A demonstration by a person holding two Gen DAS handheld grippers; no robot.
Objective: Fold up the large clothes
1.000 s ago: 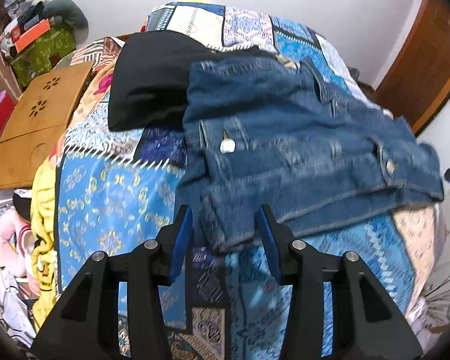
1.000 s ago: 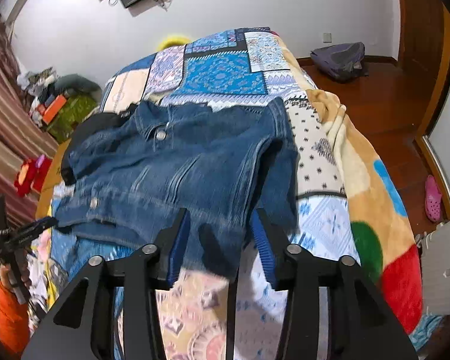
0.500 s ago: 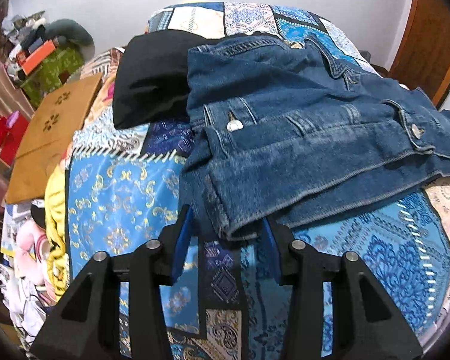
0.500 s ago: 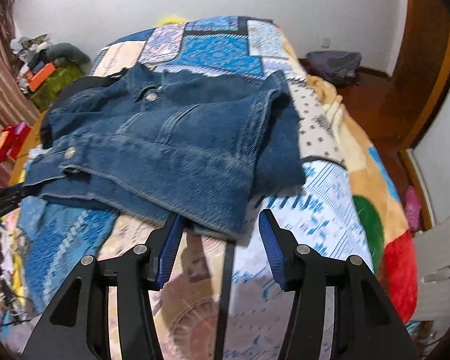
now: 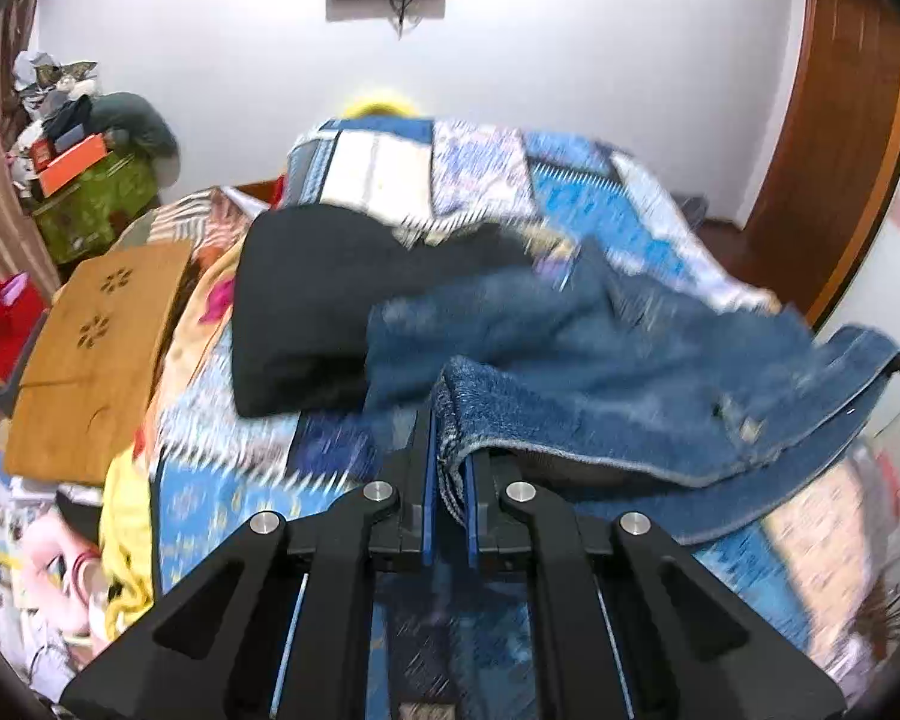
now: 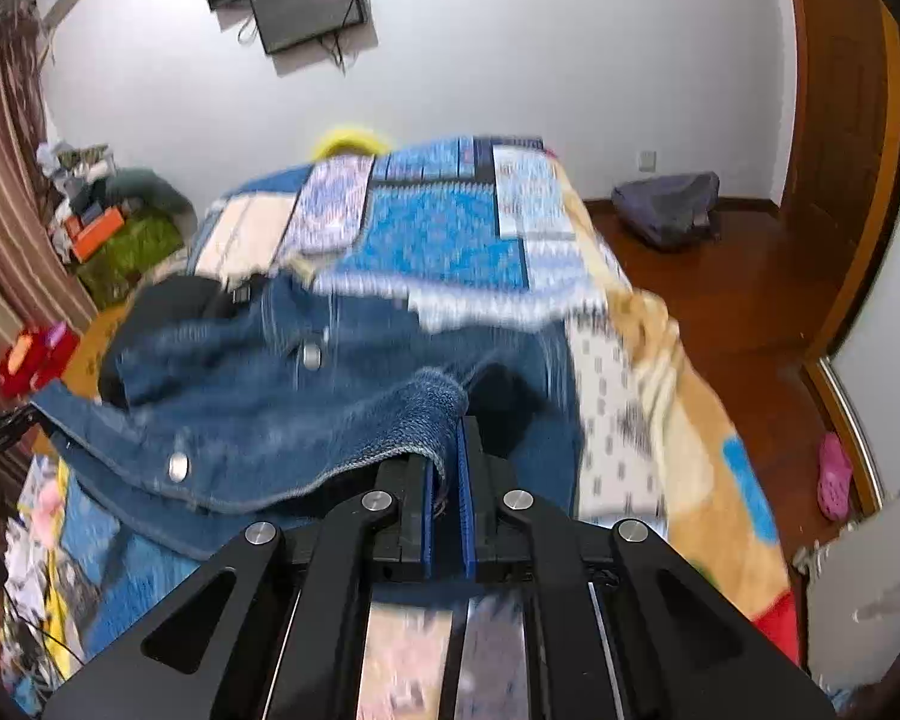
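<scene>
A blue denim jacket [image 5: 600, 372] lies across the patchwork bedspread [image 5: 498, 180], its near hem lifted. My left gripper [image 5: 450, 468] is shut on the jacket's near left hem corner. My right gripper [image 6: 450, 468] is shut on the near right hem corner of the same jacket [image 6: 258, 396]. The hem hangs in the air between the two grippers, above the bedspread [image 6: 438, 228]. A folded black garment [image 5: 312, 312] lies behind the jacket's left side, and it shows partly in the right wrist view [image 6: 174, 300]. Both views are motion-blurred.
A wooden board [image 5: 90, 360] lies left of the bed. Green boxes with clutter [image 5: 90, 198] stand at the far left. A grey bag [image 6: 666, 210] sits on the wooden floor to the right, near a door [image 6: 840, 138]. A pink shoe [image 6: 834, 474] lies on the floor.
Both grippers have closed on the jacket's near hem corners and lifted them off the bed. Both views have tilted upward toward the far wall.
</scene>
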